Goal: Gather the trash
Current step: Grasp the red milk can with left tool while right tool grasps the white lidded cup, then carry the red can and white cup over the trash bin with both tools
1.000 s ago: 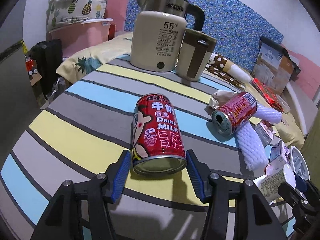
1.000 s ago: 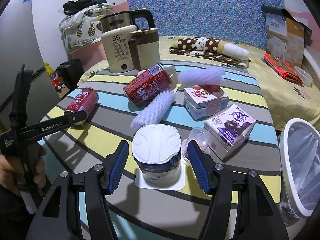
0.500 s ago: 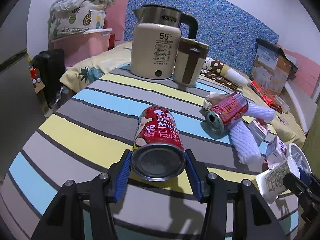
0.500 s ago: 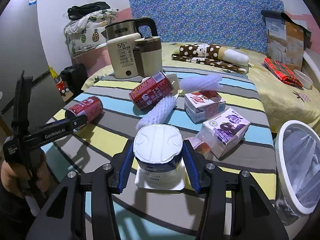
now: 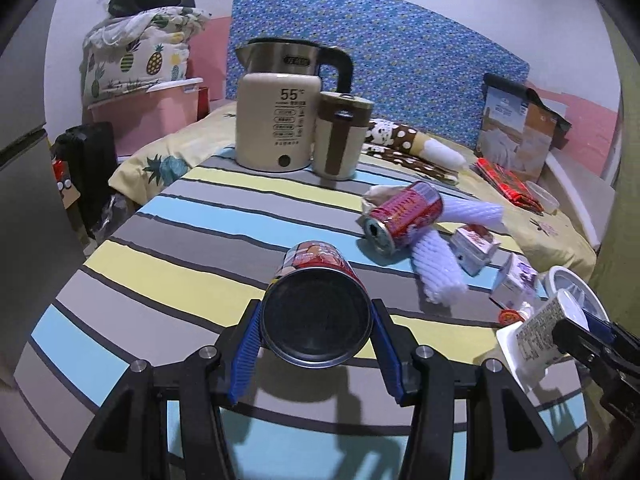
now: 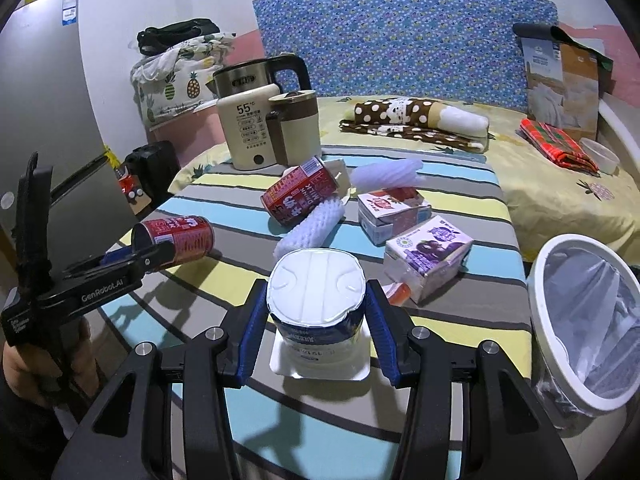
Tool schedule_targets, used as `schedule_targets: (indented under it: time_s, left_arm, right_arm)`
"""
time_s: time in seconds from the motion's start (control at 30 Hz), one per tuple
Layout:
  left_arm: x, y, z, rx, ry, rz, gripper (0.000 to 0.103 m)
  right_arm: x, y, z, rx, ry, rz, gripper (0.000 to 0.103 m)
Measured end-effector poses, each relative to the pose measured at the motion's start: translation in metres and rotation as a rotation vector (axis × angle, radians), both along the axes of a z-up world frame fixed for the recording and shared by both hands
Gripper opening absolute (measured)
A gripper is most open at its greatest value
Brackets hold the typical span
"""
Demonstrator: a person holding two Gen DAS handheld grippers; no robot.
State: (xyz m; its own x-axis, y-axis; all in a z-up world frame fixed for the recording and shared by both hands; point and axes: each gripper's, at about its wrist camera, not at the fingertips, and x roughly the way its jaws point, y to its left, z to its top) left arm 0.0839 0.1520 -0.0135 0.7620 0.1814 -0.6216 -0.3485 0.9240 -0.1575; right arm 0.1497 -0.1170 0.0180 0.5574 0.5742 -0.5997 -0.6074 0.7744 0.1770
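Striped tablecloth (image 6: 460, 320); foil-lidded white cup (image 6: 316, 300), red milk can (image 5: 316, 312).

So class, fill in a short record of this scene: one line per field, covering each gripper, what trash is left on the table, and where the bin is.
left gripper: shut on red milk can, lifted off the striped table
right gripper: shut on white yogurt cup; jaws have just been closing on it
trash on table: second red can, two white foam nets, two small cartons
bin: white, lined with a bag, at the table's right edge in the right wrist view
not trash: kettle
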Motion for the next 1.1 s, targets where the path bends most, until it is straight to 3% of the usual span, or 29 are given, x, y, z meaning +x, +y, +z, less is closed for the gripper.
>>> schedule_targets:
  time_s: [0.47,1.1]
  left_arm:
    - [-0.007,-0.048,0.023,0.007,-0.041,-0.121,0.052]
    - [0.014,-0.125,0.041,0.016,-0.073,-0.304,0.052]
  right_arm:
    - [-0.004,-0.023,0.010,0.035,-0.027,-0.050,0.050]
    - [0.005,-0.084,0.012,0.047,-0.039,-0.188,0.050]
